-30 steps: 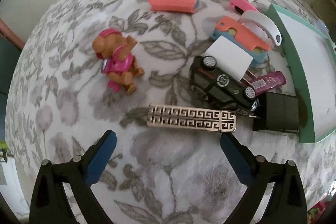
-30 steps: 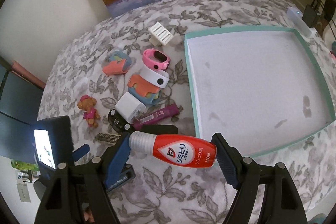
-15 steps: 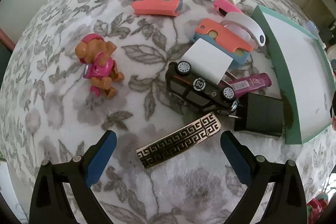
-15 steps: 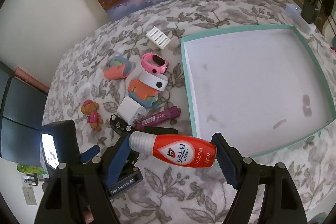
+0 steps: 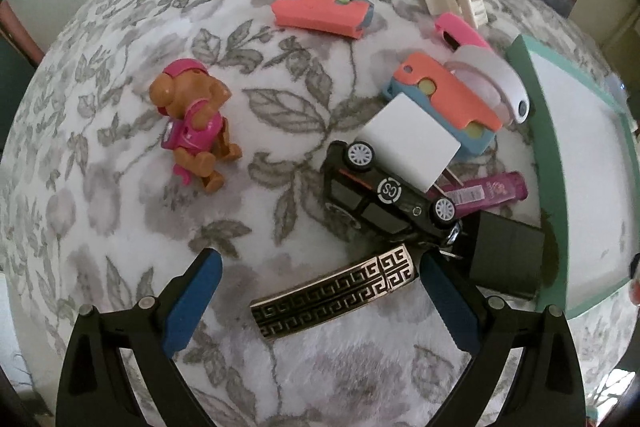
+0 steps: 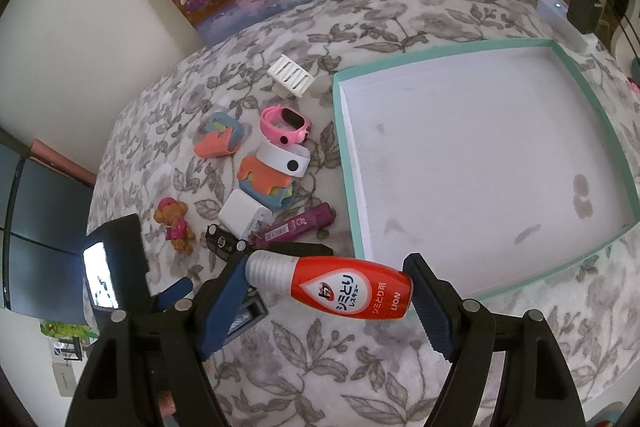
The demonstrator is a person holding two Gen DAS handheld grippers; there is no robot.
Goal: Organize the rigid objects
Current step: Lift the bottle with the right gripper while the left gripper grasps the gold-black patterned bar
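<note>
1. The right claw (image 6: 328, 287) grips a red plastic bottle with a clear cap (image 6: 340, 285) lengthwise between its blue pads, cap toward the left pad, just short of the near rim of the teal-edged shallow white tray (image 6: 472, 297).
2. The left claw (image 5: 316, 291) stands wide with nothing gripped; a flat black-and-gold key-patterned bar (image 5: 334, 297) lies between its pads, one end just beside the right pad.
3. Left of the tray, beyond the bar, lie a black rectangular block (image 5: 506, 259) and a black toy car on its side (image 5: 384, 199).
4. Farther back by the tray's left wall: a purple tube (image 6: 298, 227), a white cube (image 6: 244, 215) and a coral-and-blue case (image 6: 266, 183).
5. Well left of the tray sits a brown toy dog in pink (image 5: 196, 125).
6. Farthest, a pink watch (image 6: 286, 125) and a white slotted holder (image 6: 290, 75) lie on the floral bedspread (image 5: 120, 195).
</note>
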